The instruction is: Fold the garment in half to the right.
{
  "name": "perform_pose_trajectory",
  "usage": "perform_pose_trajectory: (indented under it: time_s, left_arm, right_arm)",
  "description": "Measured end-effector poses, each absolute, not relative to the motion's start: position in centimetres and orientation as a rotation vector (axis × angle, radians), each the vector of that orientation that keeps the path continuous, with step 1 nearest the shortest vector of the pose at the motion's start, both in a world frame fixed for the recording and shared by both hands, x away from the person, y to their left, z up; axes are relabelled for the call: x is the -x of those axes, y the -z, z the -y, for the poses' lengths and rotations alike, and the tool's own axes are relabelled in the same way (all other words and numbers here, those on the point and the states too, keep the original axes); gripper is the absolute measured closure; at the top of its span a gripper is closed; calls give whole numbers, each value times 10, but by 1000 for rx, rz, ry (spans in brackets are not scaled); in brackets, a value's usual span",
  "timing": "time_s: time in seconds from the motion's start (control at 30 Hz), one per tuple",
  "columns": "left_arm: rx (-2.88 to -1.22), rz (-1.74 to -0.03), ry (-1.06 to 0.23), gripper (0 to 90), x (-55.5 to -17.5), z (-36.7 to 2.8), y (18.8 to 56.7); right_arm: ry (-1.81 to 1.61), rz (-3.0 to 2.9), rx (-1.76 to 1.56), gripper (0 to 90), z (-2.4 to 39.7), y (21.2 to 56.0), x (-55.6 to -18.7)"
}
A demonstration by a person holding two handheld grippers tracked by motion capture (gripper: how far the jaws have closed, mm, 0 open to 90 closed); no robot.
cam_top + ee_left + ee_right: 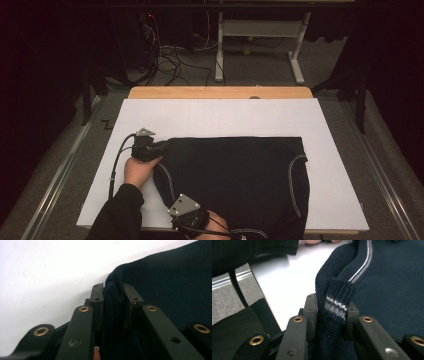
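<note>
A dark navy knitted garment (235, 175) with pale stripe trim lies flat on the white board (220, 117). My left gripper (164, 146) sits at the garment's far left corner. In the left gripper view its jaws (113, 290) are shut on a bunched fold of the knit (175, 277). My right gripper (186, 212) is at the near left edge of the garment, by the board's front edge. In the right gripper view it (330, 302) pinches a ribbed, white-striped hem of the garment (392, 290). A dark-sleeved arm holds the left gripper.
The white board rests on a wooden table (220, 92). Its left edge (262, 290) runs close beside my right gripper. Behind the table are a desk frame (260, 30) and loose cables (170, 60) on the grey floor.
</note>
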State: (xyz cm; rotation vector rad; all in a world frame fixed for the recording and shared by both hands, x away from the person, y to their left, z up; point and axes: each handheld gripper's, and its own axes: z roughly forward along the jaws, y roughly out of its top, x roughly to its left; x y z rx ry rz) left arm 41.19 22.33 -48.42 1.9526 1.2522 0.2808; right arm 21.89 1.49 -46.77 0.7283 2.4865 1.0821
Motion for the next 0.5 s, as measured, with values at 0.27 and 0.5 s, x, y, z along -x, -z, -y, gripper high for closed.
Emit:
perform_pose_trajectory:
  time_s: [0.27,0.5]
  left_arm:
    - [-1947,-1260,-281,690,-412,-224,484]
    - [-1914,-1315,-254,693,-412,-225,482]
  right_arm:
    - [-1152,-2430,-725,743,-3,461,-219]
    - [-1204,-2399,-699,748,3,455,-222]
